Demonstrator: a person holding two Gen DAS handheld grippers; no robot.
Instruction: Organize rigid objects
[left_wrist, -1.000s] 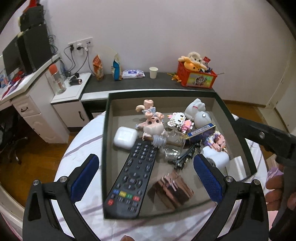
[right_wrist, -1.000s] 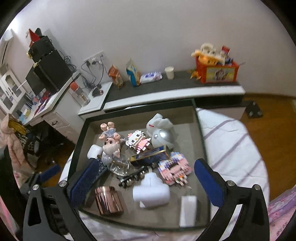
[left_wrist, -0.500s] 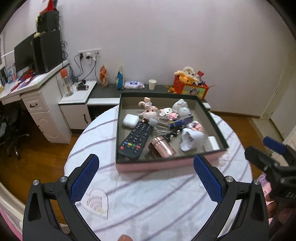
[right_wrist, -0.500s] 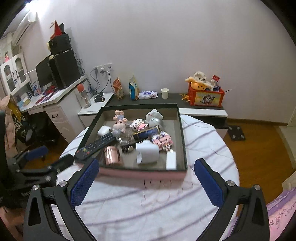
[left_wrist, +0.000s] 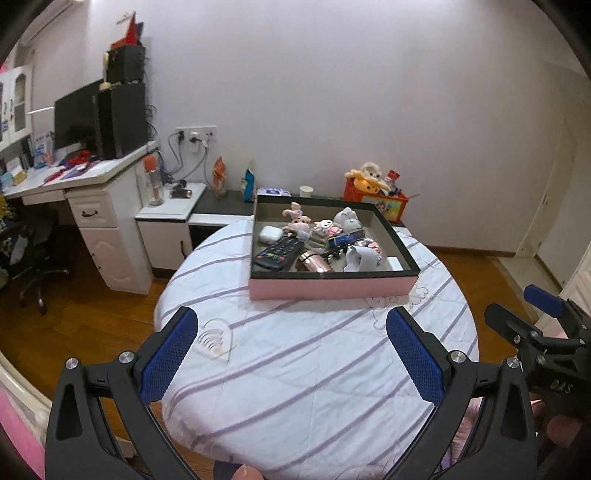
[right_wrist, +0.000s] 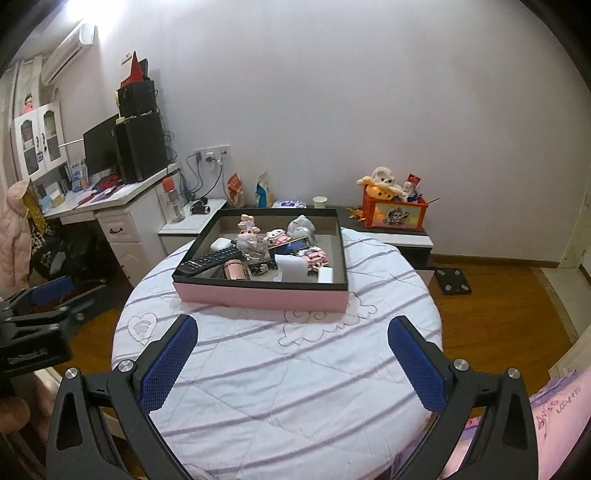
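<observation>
A pink box with a black rim (left_wrist: 328, 288) (right_wrist: 258, 297) stands on the far half of the round table. In it lie a black remote (left_wrist: 277, 252) (right_wrist: 208, 261), a rose-gold cylinder (left_wrist: 314, 261) (right_wrist: 235, 269), a white earbud case (left_wrist: 270, 233), a pig figurine (left_wrist: 297, 220) (right_wrist: 246, 229), a white roll (left_wrist: 360, 258) (right_wrist: 291, 268) and several small toys. My left gripper (left_wrist: 291, 350) is open and empty, held well back over the table's near side. My right gripper (right_wrist: 291, 356) is open and empty, likewise back from the box.
The round table has a white cloth with purple stripes (left_wrist: 295, 354) (right_wrist: 277, 354). A white desk with a monitor (left_wrist: 74, 192) stands at the left. A low dark shelf with an orange toy crate (right_wrist: 393, 210) runs along the wall. Wooden floor surrounds the table.
Both grippers have pulled back and up from right over the box to the near side of the table. The box and its contents have not moved.
</observation>
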